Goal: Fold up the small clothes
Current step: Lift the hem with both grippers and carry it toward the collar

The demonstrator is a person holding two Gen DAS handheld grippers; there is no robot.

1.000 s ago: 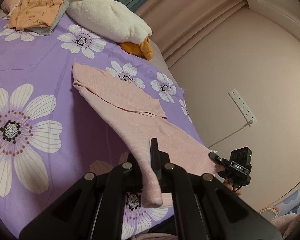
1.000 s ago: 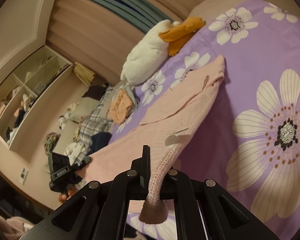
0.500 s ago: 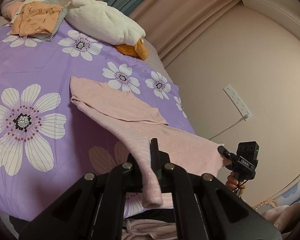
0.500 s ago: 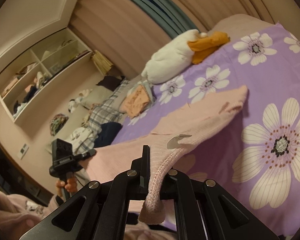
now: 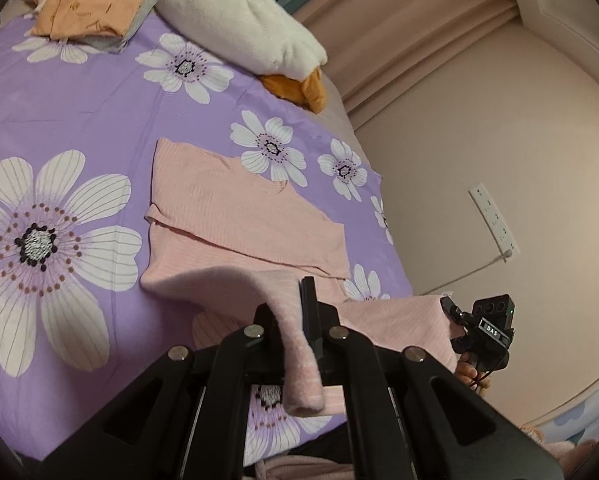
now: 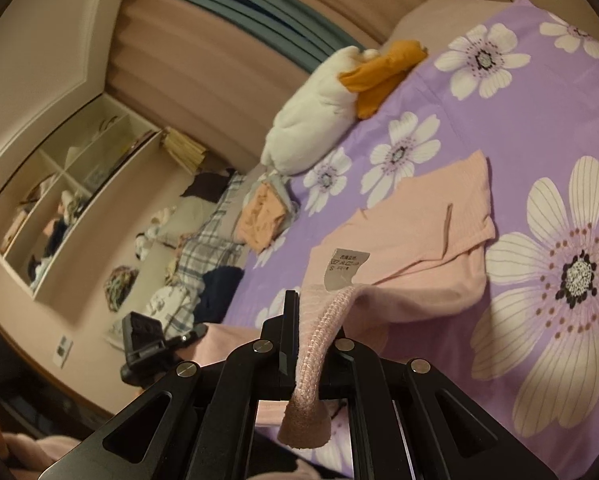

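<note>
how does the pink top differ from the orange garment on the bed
The pink top is plain ribbed knit; the orange garment carries small dark prints. The pink top lies mid-bed, half folded, its near edge lifted and pinched by the left gripper and the right gripper; the orange garment sits untouched on a folded pile at the far corner. Both rest on the purple flowered cover.

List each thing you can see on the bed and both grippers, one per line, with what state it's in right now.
pink top: partly folded, far part flat on the bed, near edge lifted.
left gripper: shut on the pink top's edge.
right gripper: shut on the pink top's hem.
care label: exposed, facing up.
orange garment: folded, on a stack.
white plush toy: lying on its side.
</note>
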